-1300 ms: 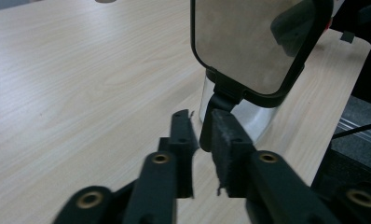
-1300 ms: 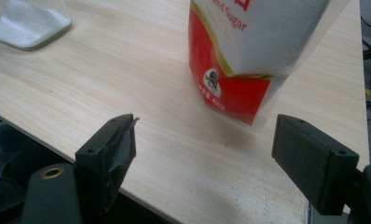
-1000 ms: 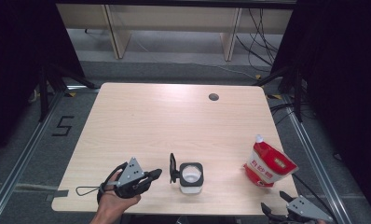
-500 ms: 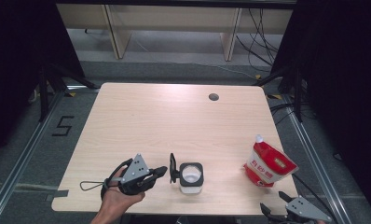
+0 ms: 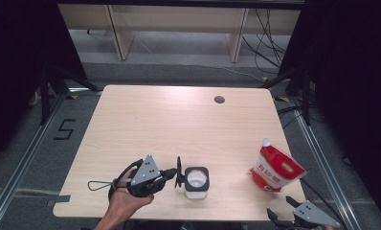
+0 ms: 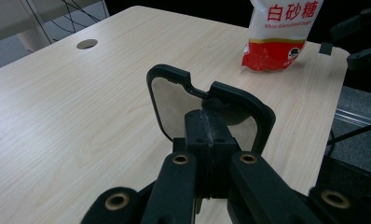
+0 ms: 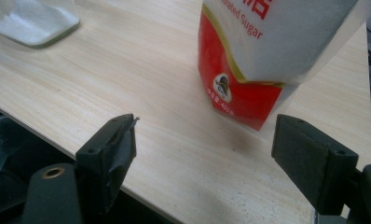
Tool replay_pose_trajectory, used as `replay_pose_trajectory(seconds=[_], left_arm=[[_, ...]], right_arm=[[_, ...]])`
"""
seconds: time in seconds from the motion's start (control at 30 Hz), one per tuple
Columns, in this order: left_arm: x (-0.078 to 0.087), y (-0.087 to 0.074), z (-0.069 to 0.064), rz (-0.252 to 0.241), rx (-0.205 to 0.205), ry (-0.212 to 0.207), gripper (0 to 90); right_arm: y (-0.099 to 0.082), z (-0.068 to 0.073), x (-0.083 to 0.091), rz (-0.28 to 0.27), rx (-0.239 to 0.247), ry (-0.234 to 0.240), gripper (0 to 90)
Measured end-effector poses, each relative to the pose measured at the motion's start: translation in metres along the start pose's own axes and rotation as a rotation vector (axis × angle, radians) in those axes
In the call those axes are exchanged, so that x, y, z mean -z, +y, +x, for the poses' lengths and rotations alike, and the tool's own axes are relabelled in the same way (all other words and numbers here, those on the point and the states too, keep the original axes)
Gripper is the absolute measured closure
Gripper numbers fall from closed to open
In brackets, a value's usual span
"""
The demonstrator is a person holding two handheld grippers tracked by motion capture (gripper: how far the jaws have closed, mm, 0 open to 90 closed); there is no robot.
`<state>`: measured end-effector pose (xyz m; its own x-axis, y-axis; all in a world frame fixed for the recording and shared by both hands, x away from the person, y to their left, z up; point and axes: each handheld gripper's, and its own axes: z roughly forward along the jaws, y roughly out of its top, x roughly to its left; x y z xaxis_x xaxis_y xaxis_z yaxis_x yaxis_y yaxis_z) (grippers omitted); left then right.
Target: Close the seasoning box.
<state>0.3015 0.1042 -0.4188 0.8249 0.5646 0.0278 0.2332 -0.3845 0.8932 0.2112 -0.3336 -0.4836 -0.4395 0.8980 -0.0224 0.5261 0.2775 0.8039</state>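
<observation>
Gripping black lid [image 6: 207, 105], left gripper [image 5: 172, 176] level

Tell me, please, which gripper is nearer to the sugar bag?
Right. The right gripper sits just below the sugar bag at the table's near edge; the left gripper is across the table, holding the container's black lid.

I see a black-framed lid [image 5: 179, 171] with a clear pane, flipped up on edge at the left of its white-filled jar [image 5: 196, 182], near my table edge, red-and-white sugar pouch [image 5: 276, 167] upright, well apart to the right
</observation>
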Motion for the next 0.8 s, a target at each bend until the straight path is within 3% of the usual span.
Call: replay_pose_trajectory(seconds=[0.33,0.37,0.4,0.5,0.53,0.6,0.63,0.8], left_arm=[[-0.019,0.002,-0.01,0.029,-0.022,-0.047,89.2],[-0.021,0.001,-0.011,0.03,-0.005,-0.053,89.2],[-0.021,0.001,-0.011,0.036,-0.014,-0.055,89.2],[-0.025,0.001,-0.011,0.033,-0.014,-0.061,89.2],[-0.025,0.001,-0.011,0.033,-0.014,-0.061,89.2],[-0.027,0.002,-0.012,0.04,-0.004,-0.061,89.2],[-0.029,0.002,-0.012,0.043,-0.02,-0.067,89.2],[-0.033,0.001,-0.013,0.05,-0.012,-0.072,89.2]], right_arm=[[0.0,0.0,0.0,-0.007,0.006,0.001,22.4],[0.0,0.0,0.0,-0.007,0.006,0.002,22.4],[0.001,-0.003,-0.001,-0.018,0.042,0.011,22.4],[0.0,0.0,-0.001,-0.009,0.014,0.005,22.4],[0.001,-0.002,-0.001,-0.018,0.047,-0.002,22.4],[0.001,-0.003,-0.002,-0.026,0.066,-0.007,22.2],[0.001,-0.003,-0.002,-0.029,0.069,-0.005,22.0],[0.001,-0.004,-0.002,-0.028,0.071,-0.006,22.0]])
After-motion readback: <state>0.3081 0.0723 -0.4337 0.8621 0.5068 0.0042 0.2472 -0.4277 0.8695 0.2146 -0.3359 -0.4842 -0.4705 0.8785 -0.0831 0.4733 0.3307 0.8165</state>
